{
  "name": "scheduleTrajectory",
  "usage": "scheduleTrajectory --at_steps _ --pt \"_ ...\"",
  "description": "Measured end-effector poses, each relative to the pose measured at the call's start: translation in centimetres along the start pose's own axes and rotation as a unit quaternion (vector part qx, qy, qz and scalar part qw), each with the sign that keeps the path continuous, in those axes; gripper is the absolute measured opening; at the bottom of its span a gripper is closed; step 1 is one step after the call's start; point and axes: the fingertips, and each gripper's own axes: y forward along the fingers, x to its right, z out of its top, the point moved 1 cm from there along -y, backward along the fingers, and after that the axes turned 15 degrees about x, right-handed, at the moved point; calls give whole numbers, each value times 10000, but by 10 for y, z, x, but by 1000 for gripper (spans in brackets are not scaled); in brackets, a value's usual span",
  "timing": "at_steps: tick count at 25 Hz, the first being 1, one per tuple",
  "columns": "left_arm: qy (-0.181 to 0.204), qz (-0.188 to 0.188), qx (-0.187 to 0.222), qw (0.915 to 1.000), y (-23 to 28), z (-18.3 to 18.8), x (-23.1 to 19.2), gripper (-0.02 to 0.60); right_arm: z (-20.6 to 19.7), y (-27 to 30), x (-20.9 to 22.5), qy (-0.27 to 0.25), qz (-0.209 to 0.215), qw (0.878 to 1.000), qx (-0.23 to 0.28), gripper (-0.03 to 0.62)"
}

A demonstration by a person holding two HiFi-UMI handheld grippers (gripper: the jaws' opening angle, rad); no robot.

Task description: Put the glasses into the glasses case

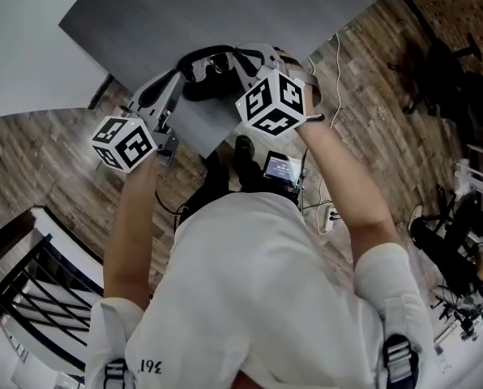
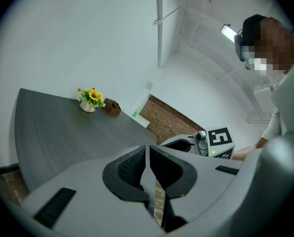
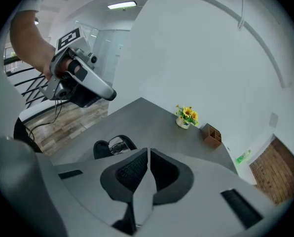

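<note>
Right gripper view: glasses (image 3: pixel 116 143) sit near the grey table's (image 3: pixel 152 120) front edge, just ahead of the right gripper (image 3: pixel 148 154), whose jaws are pinched together on nothing. Left gripper (image 2: pixel 147 152) is closed and empty too. Flowers (image 3: pixel 186 116) stand far back by the wall.

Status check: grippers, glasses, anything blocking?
Left gripper shut, empty. Right gripper shut, empty. Glasses on table, not held; whether cased, unclear. Flowers far back, not in the way.

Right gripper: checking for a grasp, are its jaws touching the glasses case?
Apart. Right gripper view: the right gripper is shut empty; the glasses case lies on the table beyond.
</note>
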Motion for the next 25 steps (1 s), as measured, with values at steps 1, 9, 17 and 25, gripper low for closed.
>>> scheduleTrajectory --at_steps 1,9,17,25 --pt "12 -37 15 10000 -1 2 5 37 3 -4 1 72 -36 10000 34 28" --pt "71 -261 140 9995 -5 16 32 38 21 -27 13 540 -342 9975 311 21" --pt "115 -393 304 9987 -19 22 58 38 30 -53 3 721 -509 9947 518 11" --pt "193 -437 418 9980 -41 28 73 38 42 -77 -4 1192 -714 9869 820 11"
